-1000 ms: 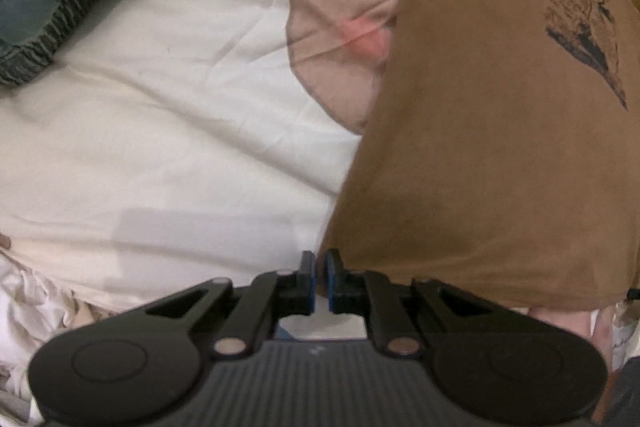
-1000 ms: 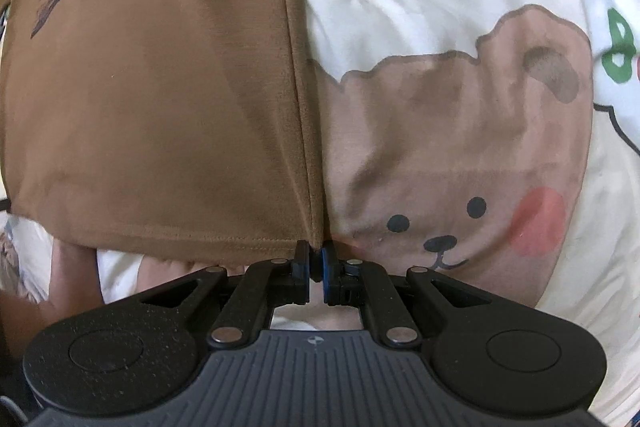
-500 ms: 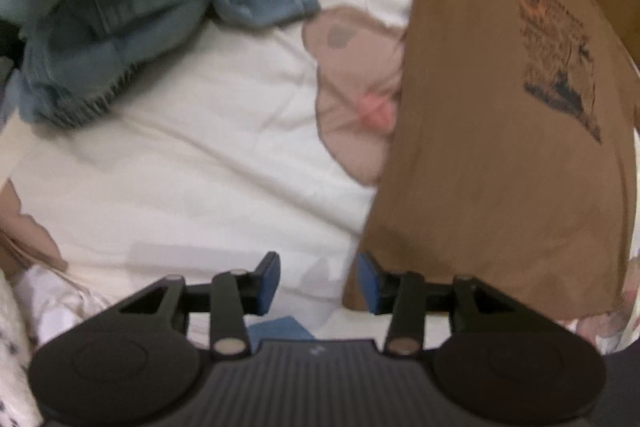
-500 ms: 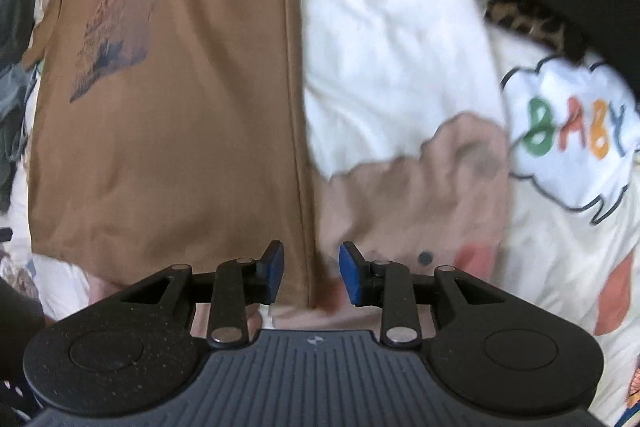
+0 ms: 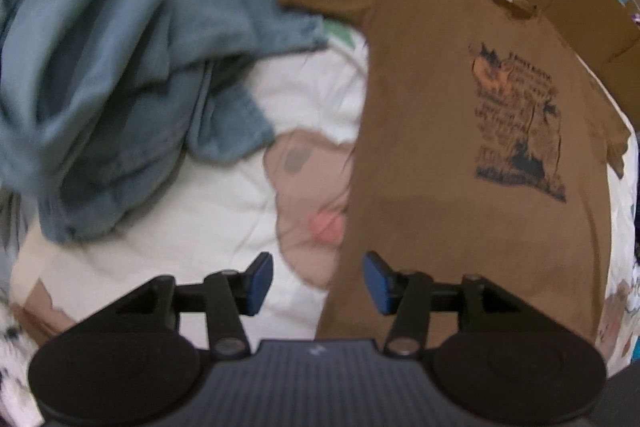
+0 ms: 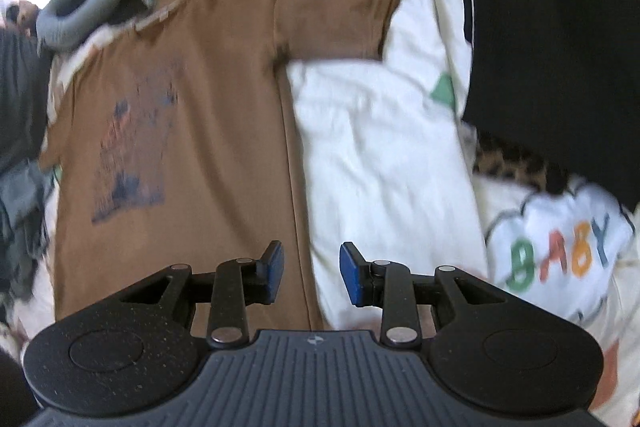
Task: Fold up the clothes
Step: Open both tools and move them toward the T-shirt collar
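A brown cotton T-shirt with a dark chest print (image 5: 460,163) lies flat on a cartoon-print bedsheet (image 6: 384,147). Left claw (image 5: 318,283) and right claw (image 6: 312,273) hover apart, empty. Likely next: grip a side edge and fold inward.

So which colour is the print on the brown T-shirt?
Dark blue with some orange on the print of the brown T-shirt, clearest in the left wrist view.

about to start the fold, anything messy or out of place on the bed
The brown t-shirt lies flat and fairly smooth, both sleeves spread. What stands out is the crumpled blue denim garment heaped beside it, its edge reaching the shirt's sleeve. A black cloth lies on the other side. Both hand-held grippers are open and hold nothing.
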Motion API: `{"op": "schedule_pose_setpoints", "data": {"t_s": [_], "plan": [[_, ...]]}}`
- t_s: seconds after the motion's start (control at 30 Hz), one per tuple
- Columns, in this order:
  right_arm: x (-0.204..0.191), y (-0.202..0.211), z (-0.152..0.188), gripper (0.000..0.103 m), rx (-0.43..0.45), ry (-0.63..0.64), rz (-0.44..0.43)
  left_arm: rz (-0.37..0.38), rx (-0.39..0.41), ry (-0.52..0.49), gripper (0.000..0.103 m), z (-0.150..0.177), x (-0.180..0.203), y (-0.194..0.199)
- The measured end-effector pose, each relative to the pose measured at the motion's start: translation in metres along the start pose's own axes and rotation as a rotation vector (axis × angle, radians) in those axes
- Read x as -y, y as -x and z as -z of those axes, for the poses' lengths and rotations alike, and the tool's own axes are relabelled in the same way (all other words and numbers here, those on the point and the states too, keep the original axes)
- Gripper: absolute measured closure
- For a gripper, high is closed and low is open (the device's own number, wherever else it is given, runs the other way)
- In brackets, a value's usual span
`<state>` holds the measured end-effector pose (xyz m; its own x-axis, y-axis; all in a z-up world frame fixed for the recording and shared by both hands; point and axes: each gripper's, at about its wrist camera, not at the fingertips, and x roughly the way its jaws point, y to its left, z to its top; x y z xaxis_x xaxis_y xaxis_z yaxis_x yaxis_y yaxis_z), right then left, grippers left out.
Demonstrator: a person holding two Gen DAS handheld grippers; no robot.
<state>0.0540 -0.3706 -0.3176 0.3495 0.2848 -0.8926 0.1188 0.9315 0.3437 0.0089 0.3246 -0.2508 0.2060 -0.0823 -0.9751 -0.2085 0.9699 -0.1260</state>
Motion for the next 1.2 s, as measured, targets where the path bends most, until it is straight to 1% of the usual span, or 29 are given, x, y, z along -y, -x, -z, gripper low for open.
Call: {"op": "schedule_pose_setpoints", "data": {"t_s": [0.07,0.17,0.3,0.57,0.73,0.9,1.0,1.1,1.2], "plan": [[0.005,-0.005,-0.012,0.063,0.030,-0.025,-0.006,0.000,0.015,-0.017,0.046,-0.010,0.010,0.002],[0.011,-0.015,-0.030,0.061,0.071,-0.056,-0.019,0.019,0.026,-0.036,0.045,-0.025,0.026,0.000],[0.020,-0.032,-0.056,0.061,0.113,-0.095,-0.051,0.021,0.046,-0.064,0.043,-0.048,0.049,-0.007],[0.035,-0.080,-0.097,0.061,0.150,-0.142,-0.073,0.033,0.072,-0.138,0.043,-0.102,0.096,-0.033],[0.050,-0.111,-0.107,0.061,0.176,-0.216,-0.078,0.058,0.105,-0.219,0.043,-0.137,0.131,-0.055],[0.065,-0.133,-0.111,0.061,0.194,-0.305,-0.086,0.114,0.123,-0.278,0.043,-0.166,0.168,-0.078],[0.070,-0.140,-0.111,0.061,0.195,-0.346,-0.102,0.148,0.137,-0.315,0.043,-0.184,0.191,-0.091],[0.069,-0.144,-0.112,0.061,0.199,-0.355,-0.099,0.192,0.151,-0.333,0.043,-0.200,0.213,-0.104],[0.069,-0.146,-0.115,0.061,0.215,-0.387,-0.102,0.230,0.166,-0.371,0.043,-0.210,0.238,-0.116]]}}
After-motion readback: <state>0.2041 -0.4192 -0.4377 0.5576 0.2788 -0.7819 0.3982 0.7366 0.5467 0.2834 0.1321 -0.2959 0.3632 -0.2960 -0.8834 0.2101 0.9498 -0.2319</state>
